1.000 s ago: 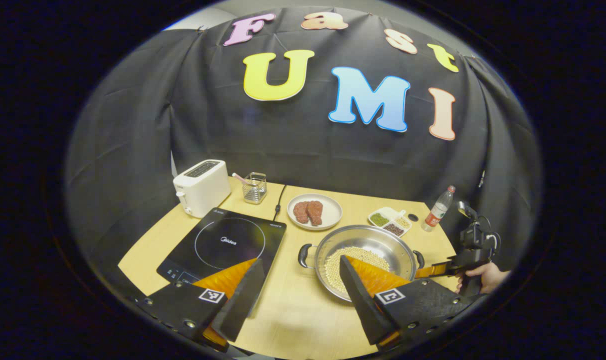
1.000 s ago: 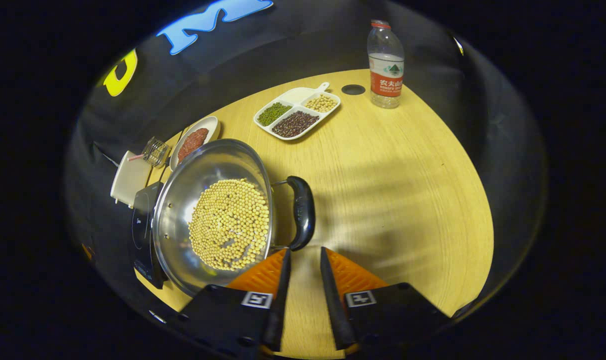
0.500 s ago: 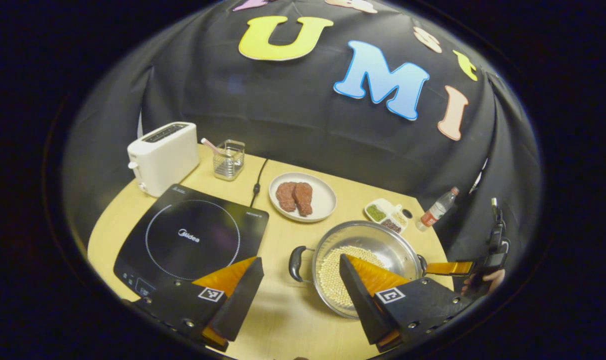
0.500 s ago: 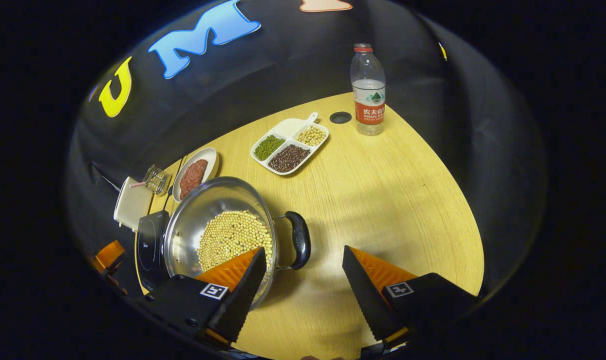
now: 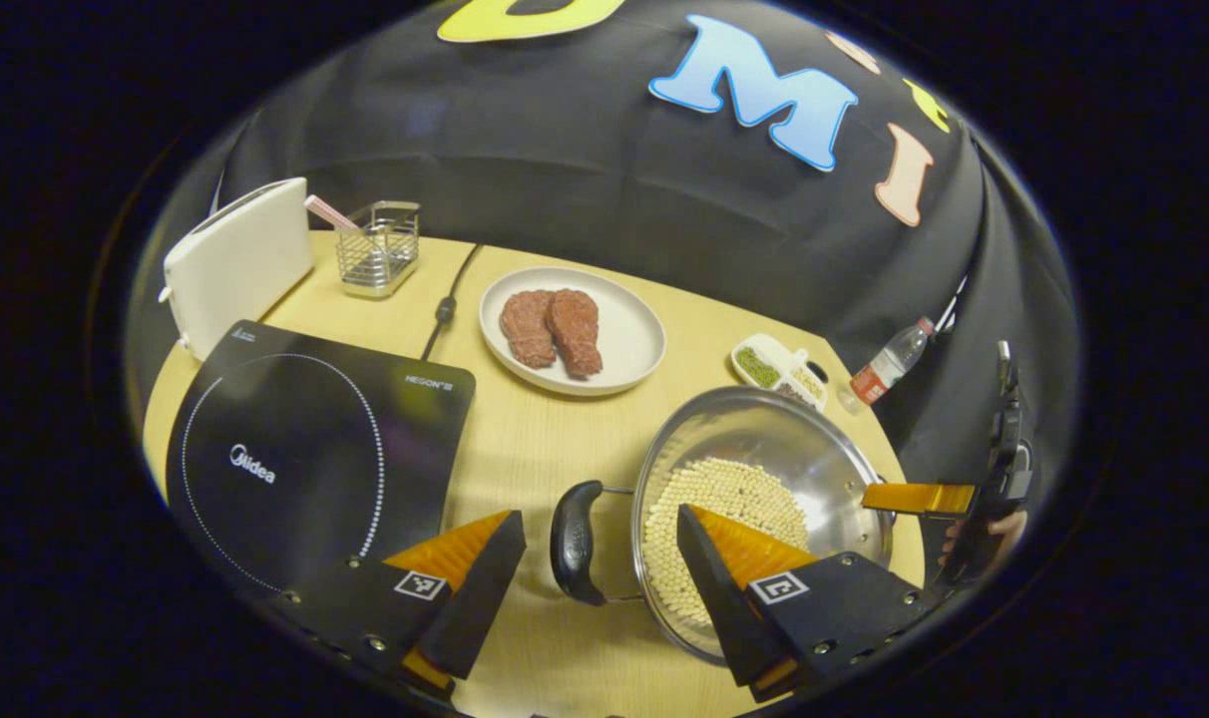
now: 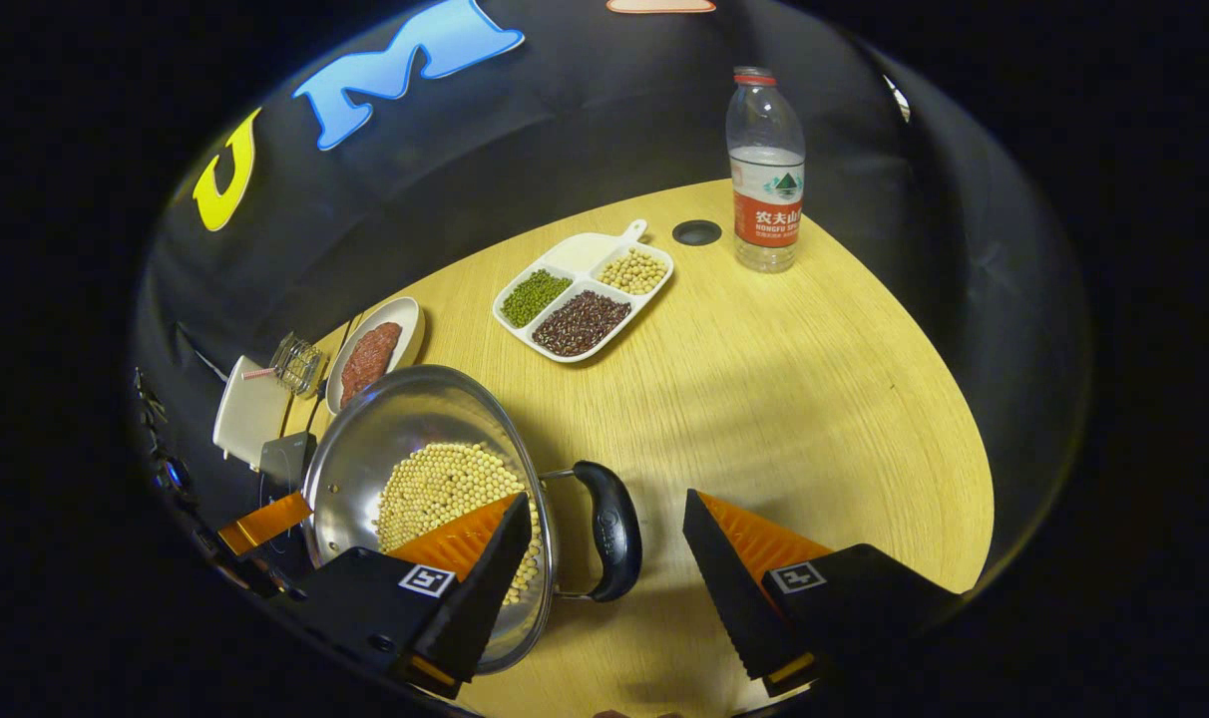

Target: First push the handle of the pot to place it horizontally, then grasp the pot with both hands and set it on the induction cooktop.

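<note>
A steel pot [image 5: 764, 439] holding pale beans sits on the wooden table, to the right of the black induction cooktop [image 5: 305, 449]. My left gripper [image 5: 600, 515] is open, its fingers straddling the pot's black left handle [image 5: 573, 543] without touching it. In the right gripper view the pot [image 6: 405, 429] lies lower left, and my right gripper [image 6: 606, 497] is open around the other black handle [image 6: 614, 529], one finger over the rim. The handles point sideways, one to each gripper. The right gripper [image 5: 914, 496] shows beyond the pot's far rim.
A white toaster [image 5: 235, 259] and a wire basket [image 5: 377, 244] stand behind the cooktop. A plate of meat [image 5: 624, 344], a divided bean tray [image 6: 585, 294] and a water bottle [image 6: 766, 170] sit further back. Bare table lies right of the pot.
My right gripper went from nearly shut to open and now straddles its handle. My left gripper moved forward and down, bringing the left handle between its fingers.
</note>
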A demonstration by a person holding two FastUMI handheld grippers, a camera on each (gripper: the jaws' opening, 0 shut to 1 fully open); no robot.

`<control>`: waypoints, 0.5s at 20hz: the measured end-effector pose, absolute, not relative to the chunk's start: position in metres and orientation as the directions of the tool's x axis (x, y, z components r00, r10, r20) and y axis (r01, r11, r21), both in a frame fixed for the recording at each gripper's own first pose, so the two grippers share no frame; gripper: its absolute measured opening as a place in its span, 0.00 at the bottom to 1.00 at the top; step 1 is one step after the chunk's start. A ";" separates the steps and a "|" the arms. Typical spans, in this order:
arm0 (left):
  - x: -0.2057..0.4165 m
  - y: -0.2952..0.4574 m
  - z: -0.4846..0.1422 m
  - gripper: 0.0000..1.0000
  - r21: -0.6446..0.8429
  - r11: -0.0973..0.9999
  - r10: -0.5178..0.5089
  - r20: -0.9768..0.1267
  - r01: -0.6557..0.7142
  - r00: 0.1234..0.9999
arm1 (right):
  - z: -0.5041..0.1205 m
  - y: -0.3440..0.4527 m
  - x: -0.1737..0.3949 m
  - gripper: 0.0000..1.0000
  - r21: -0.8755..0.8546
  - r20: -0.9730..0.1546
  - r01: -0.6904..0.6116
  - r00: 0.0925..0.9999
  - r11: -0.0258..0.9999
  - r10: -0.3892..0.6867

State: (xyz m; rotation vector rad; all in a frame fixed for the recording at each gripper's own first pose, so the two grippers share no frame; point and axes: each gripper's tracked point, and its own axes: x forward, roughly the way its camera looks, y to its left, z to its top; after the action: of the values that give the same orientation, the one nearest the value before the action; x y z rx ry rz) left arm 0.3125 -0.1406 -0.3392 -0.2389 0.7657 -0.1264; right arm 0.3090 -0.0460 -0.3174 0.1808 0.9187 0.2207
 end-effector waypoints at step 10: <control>0.332 -0.146 -0.377 0.77 -0.294 0.955 -0.234 -0.697 0.028 0.677 | -0.350 -0.017 0.308 0.91 0.234 -0.768 -0.177 0.569 0.956 0.294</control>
State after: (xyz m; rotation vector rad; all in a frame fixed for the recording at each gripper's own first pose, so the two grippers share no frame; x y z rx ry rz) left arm 0.3319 -0.1461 -0.3774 -0.2701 0.8159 -0.1492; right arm 0.3085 -0.0173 -0.3496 0.1361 0.9261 0.2775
